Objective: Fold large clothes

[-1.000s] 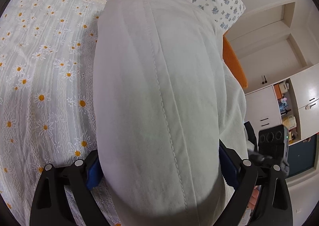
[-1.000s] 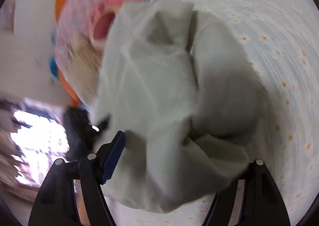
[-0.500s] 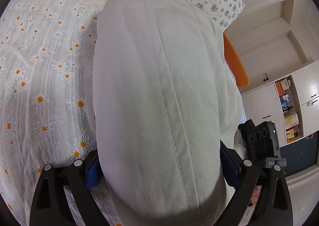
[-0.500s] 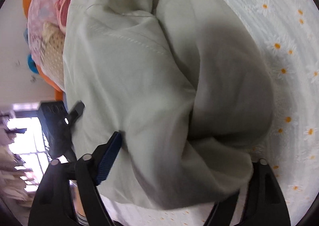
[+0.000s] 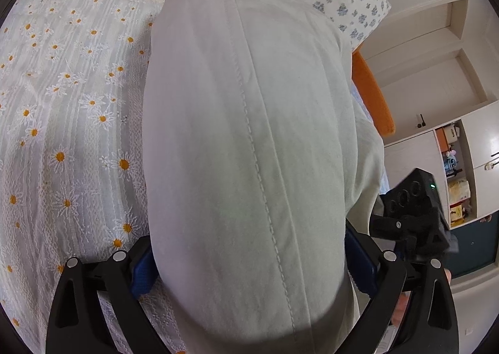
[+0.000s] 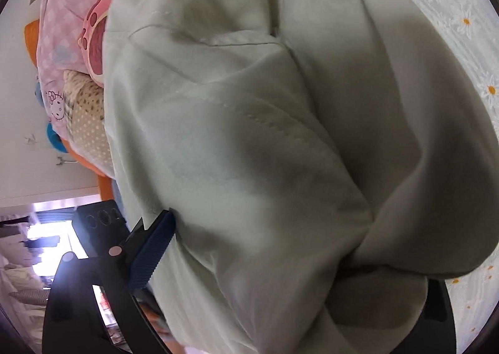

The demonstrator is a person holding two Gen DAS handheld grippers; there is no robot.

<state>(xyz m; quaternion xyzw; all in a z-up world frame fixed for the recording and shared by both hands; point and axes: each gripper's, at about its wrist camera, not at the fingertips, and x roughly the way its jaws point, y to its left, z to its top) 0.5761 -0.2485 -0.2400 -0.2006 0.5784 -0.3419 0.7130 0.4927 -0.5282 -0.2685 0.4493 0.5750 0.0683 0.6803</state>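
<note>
1. Left wrist view: the pale green cotton garment with a stitched seam (image 5: 249, 151) fills the middle of the frame, lying as a folded bundle on the white daisy-print bedspread (image 5: 62, 120). The left hand-held gripper (image 5: 249, 266) stands wide at the bottom edge with the bundle between its blue pads (image 5: 143, 269); whether they press or merely flank the cloth I cannot tell. It is best held steady as an anchor.

2. Right wrist view: the same garment crowds the frame, creased and bunched toward the lower right. The right hand-held gripper (image 6: 280, 260) is opening its jaws, cloth lying between them, the blue pad (image 6: 152, 254) at the lower left just touching the fabric.

3. To do this well, I judge, let the cloth drop fully free before drawing away, then smooth the bunched corner so the fold lies flat.
</note>
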